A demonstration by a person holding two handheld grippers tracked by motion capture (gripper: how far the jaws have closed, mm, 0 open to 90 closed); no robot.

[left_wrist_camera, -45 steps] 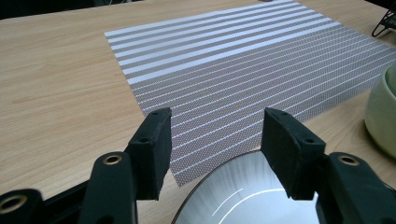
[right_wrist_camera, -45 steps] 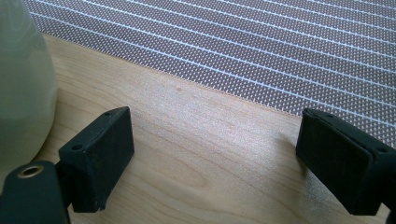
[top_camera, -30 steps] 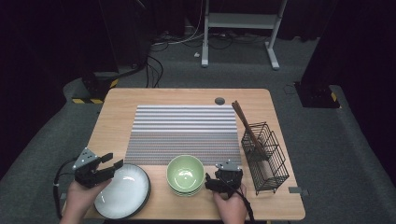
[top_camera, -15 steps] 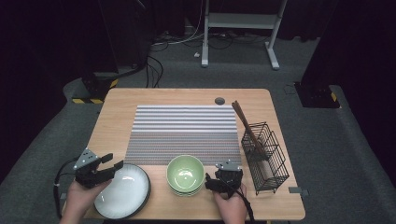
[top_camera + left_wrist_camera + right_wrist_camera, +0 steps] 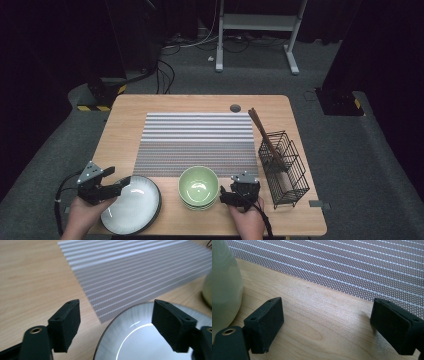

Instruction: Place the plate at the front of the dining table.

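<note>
Two grippers, left gripper point(image 5: 118, 185) just opening and right gripper point(image 5: 223, 195) spread empty, are flanking one plate point(image 5: 135, 202) and one bowl stack point(image 5: 198, 187).

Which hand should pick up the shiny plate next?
Probably left. The left tool, jaws just opened wide, straddles the plate rim. The right tool sits beside the green bowls.
</note>
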